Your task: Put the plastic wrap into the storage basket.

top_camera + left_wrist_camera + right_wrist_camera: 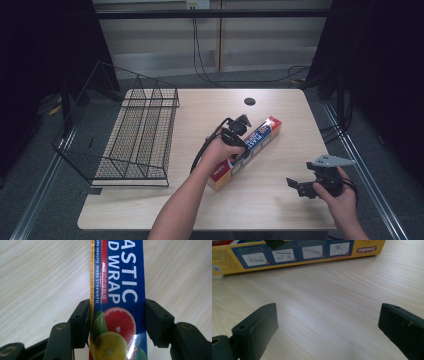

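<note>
From the high view, the plastic wrap box [248,150] lies flat and slantwise on the wooden table [280,205], a little right of centre, one end toward the person and the other angled off to the far right. The left gripper [242,150] comes down on it from above, near the middle of its length, which I'd judge is the sensible spot: grab a long carton at its balance point and it won't tip when it comes up. To the left stands a black wire rack [135,135], well apart from the box and with nothing in it. The right gripper [299,187] sits low at the near right edge, apart from the box, clearly just waiting its turn.

Over to the left gripper view, and here's the grip: the black jaws stand on either long side of the plastic wrap box [120,302], pads pressed against the cardboard, fruit picture squarely between them. It's pinching across the narrow width, the only span those jaws could manage. The box rests on the table [37,277], not yet lifted.

Right gripper view now: the right gripper [327,327] has its jaws spread wide with bare tabletop between them. Beyond, the yellow side of the box [297,255] runs across the top, well clear of the pads
</note>
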`<action>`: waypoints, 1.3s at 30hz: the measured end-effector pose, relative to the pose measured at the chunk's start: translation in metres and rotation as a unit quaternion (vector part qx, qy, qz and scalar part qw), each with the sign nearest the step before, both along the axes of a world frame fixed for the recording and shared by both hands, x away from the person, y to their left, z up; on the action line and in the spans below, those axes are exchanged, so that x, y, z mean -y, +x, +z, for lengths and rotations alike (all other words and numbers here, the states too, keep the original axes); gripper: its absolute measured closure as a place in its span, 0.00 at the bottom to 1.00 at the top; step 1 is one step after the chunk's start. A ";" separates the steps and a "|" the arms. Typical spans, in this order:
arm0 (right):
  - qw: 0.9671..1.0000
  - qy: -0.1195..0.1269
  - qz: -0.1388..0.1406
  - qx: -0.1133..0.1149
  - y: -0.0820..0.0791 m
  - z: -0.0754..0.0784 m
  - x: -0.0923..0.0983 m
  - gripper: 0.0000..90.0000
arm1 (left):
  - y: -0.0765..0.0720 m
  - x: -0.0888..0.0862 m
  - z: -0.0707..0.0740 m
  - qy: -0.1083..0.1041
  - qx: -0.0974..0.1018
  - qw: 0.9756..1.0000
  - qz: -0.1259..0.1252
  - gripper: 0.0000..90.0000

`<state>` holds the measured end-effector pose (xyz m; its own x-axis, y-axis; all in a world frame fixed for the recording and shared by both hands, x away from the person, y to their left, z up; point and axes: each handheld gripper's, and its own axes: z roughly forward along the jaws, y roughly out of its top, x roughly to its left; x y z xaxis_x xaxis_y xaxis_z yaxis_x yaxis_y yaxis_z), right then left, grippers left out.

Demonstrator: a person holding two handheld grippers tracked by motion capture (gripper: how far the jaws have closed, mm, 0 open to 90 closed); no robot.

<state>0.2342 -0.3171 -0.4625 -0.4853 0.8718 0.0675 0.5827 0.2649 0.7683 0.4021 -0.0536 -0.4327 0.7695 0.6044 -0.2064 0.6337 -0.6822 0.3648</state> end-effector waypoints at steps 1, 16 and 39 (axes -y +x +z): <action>1.000 0.000 0.000 0.000 0.000 0.000 0.000 0.03 | 0.000 -0.001 0.003 0.004 -0.007 1.000 0.000 0.49; 1.000 0.004 0.002 0.002 -0.001 0.001 -0.002 0.03 | 0.001 -0.027 0.038 0.016 -0.018 0.999 0.030 0.50; 1.000 0.003 0.002 0.001 0.000 0.000 -0.002 0.03 | 0.009 -0.061 0.076 0.009 -0.005 0.997 0.074 0.51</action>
<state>0.2340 -0.3148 -0.4624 -0.4884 0.8696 0.0725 0.5807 0.2619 0.7708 0.4108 0.0075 -0.3569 0.6696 0.7147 -0.2022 0.7316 -0.5876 0.3457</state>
